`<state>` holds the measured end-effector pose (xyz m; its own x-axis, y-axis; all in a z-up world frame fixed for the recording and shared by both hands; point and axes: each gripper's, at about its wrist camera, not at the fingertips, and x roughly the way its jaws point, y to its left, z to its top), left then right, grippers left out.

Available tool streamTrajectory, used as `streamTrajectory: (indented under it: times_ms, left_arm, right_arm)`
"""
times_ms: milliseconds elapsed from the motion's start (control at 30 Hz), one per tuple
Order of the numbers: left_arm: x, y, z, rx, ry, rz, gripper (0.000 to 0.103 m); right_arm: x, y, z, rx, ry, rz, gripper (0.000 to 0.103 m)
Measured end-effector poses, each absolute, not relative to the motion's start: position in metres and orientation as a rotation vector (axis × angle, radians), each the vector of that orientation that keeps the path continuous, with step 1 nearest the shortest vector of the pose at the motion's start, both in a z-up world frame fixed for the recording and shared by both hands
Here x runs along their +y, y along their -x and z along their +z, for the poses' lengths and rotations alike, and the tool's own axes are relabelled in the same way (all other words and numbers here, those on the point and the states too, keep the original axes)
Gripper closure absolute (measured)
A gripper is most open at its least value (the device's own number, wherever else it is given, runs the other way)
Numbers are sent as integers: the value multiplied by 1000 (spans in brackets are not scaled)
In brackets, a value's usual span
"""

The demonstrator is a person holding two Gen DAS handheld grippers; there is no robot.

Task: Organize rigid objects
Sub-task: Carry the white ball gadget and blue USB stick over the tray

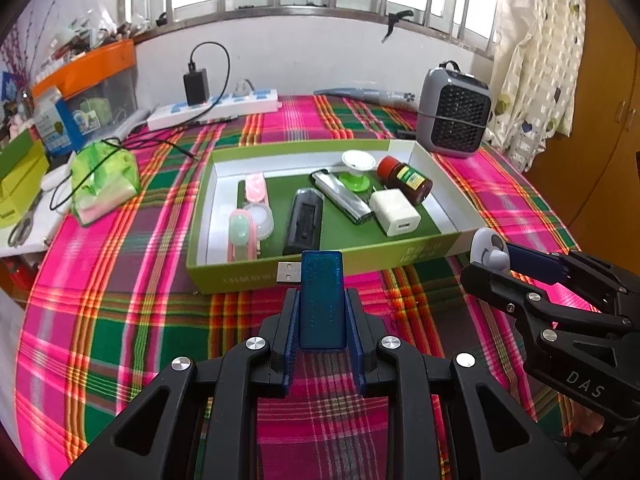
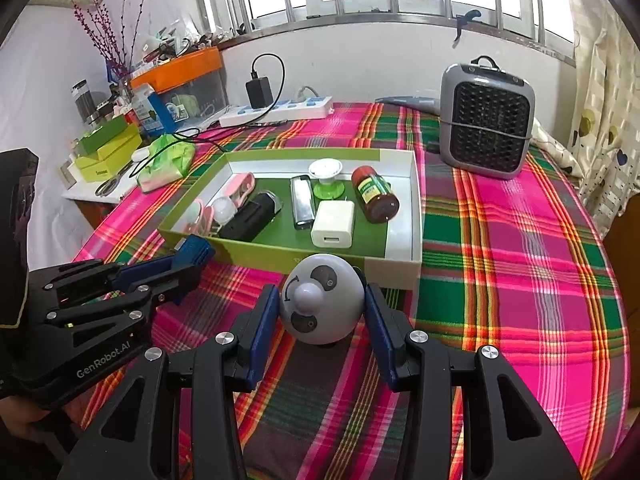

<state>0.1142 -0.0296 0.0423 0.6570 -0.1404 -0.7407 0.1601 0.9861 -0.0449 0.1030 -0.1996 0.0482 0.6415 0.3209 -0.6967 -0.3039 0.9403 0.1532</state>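
My left gripper (image 1: 322,304) is shut on a blue translucent USB stick (image 1: 322,296), held above the cloth just in front of the green box (image 1: 320,270); it also shows in the right wrist view (image 2: 192,252). My right gripper (image 2: 322,304) is shut on a round white gadget with dark spots (image 2: 322,304), near the box's front right corner (image 2: 396,268); it also shows in the left wrist view (image 1: 490,250). The box holds a white charger (image 1: 394,212), a brown jar (image 1: 406,178), a silver lighter (image 1: 342,196), a black block (image 1: 304,222) and pink items (image 1: 248,216).
A grey heater (image 1: 454,114) stands behind the box on the right. A power strip (image 1: 212,110) with a black charger lies at the back. A green tissue pack (image 1: 106,184), boxes and scissors (image 1: 22,228) sit at the left. A plaid cloth (image 2: 500,280) covers the table.
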Motion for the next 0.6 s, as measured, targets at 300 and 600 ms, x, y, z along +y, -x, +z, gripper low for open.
streamTrajectory:
  times_ms: [300, 600]
  left_arm:
    - [-22, -119, 55, 807, -25, -162, 82]
    - [-14, -138, 60, 794, -25, -149, 82]
  right_arm:
    - [-193, -109, 59, 778, -5, 362, 58]
    - [-189, -128, 63, 776, 0, 355, 58]
